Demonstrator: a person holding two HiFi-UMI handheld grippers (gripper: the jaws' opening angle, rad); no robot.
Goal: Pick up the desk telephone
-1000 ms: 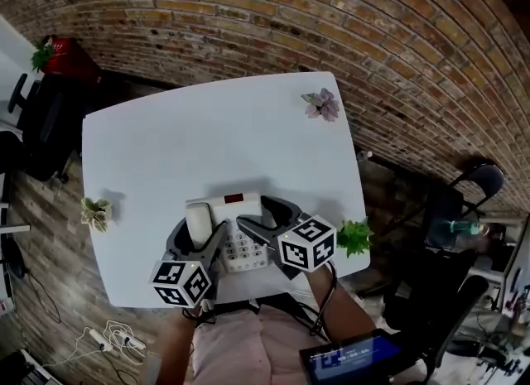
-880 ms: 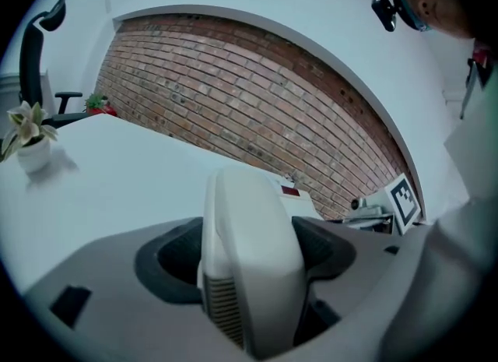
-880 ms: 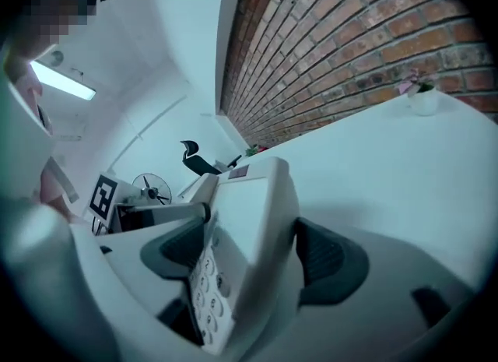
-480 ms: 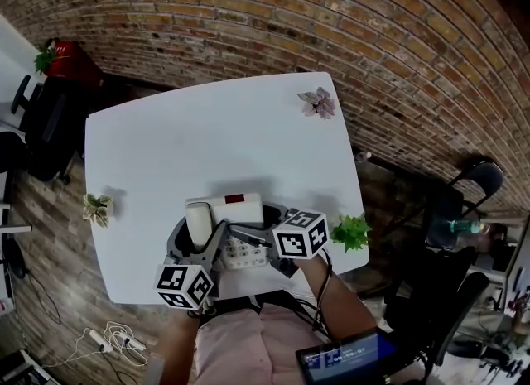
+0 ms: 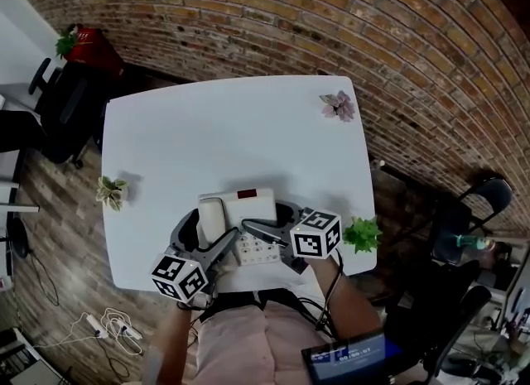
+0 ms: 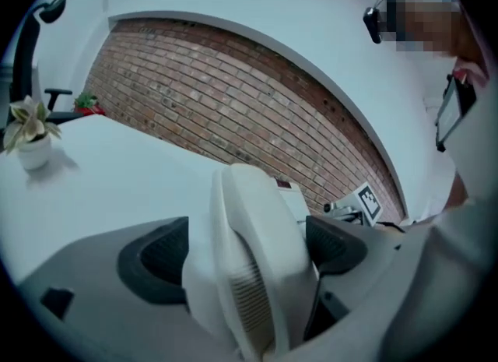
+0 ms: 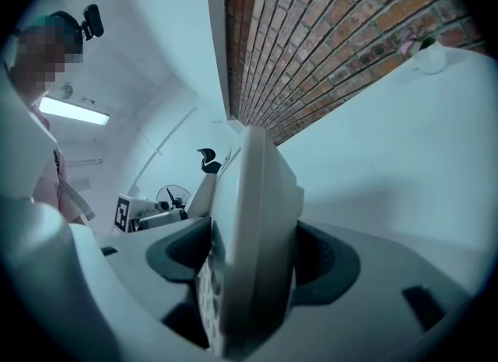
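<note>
A white desk telephone (image 5: 248, 201) with a small red display lies near the front edge of the white table (image 5: 207, 135). Its handset (image 5: 213, 216) rests on the left side. My left gripper (image 5: 203, 234) straddles the handset (image 6: 257, 259); its jaws have just been opening and the gripper (image 6: 245, 251) stands open, the handset loose between the pads. My right gripper (image 5: 263, 214) reaches in from the right over the keypad. Its jaws have just been closing, and both pads of the gripper (image 7: 257, 263) press the phone body (image 7: 253, 220).
Three small potted plants stand on the table: a pale one (image 5: 112, 191) at the left edge, a pink one (image 5: 339, 106) at the far right corner, a green one (image 5: 362, 233) at the near right edge. A brick wall runs behind; chairs (image 5: 58, 102) stand to the left.
The right gripper has slid a little to the left onto the phone body. The left gripper stays around the handset. The phone has not moved on the table.
</note>
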